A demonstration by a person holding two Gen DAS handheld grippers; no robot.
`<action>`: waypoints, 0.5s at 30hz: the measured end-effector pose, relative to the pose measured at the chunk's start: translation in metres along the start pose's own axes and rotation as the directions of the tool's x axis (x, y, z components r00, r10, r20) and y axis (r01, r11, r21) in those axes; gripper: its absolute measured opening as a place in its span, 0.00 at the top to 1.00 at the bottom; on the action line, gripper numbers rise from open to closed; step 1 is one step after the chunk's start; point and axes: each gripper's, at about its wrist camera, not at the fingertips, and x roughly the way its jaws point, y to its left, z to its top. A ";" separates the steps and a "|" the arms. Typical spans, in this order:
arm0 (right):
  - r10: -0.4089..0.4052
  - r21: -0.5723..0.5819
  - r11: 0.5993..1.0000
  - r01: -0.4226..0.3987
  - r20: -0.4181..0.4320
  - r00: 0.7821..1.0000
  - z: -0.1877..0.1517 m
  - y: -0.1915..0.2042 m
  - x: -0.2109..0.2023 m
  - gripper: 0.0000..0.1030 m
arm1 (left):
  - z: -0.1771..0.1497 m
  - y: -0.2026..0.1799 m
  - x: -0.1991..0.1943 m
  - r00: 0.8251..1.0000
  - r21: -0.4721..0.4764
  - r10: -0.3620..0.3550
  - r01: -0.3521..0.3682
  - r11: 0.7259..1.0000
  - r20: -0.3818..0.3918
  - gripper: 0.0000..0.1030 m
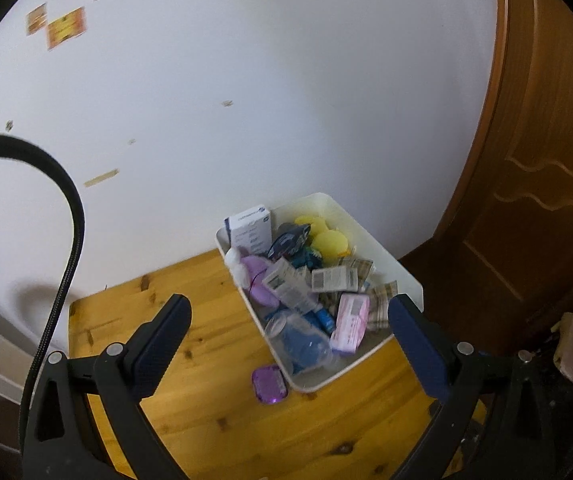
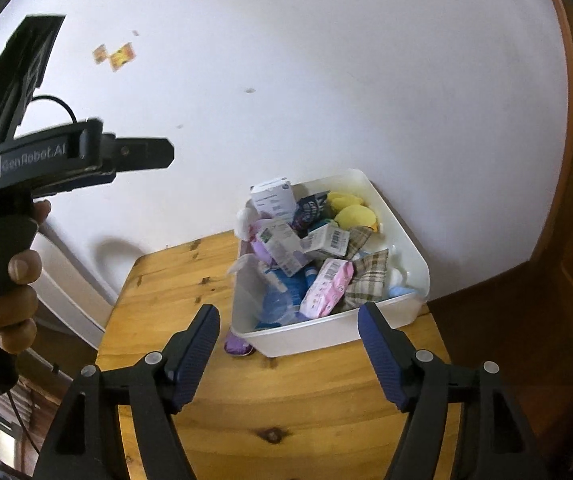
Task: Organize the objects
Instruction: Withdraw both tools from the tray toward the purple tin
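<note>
Pine table [image 1: 214,408] — white wall [image 1: 266,80], wooden door [image 1: 546,160], full bin [image 1: 390,264].

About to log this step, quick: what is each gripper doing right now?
Left gripper: open, holding nothing.
Right gripper: open, holding nothing, above the wooden table.

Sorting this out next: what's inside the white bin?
The white bin holds a yellow plush, white box, pink packet, plaid cloth and blue items. Anything underneath is covered.
</note>
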 end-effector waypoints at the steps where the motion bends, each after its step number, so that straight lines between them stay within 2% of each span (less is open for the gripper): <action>1: 0.000 -0.009 1.000 0.000 0.003 1.000 -0.002 0.003 -0.003 0.29 | -0.006 0.004 -0.002 1.000 -0.005 0.002 -0.002 1.000 -0.001 0.04; 9: 0.001 -0.083 0.997 0.000 0.007 1.000 -0.028 0.020 -0.016 0.29 | -0.050 0.035 0.009 0.998 -0.038 0.011 -0.014 0.999 -0.062 0.04; 15: -0.008 -0.061 0.998 0.006 -0.034 0.999 -0.043 0.014 -0.010 0.29 | -0.087 0.051 0.042 0.992 -0.031 0.025 -0.029 0.999 -0.124 0.04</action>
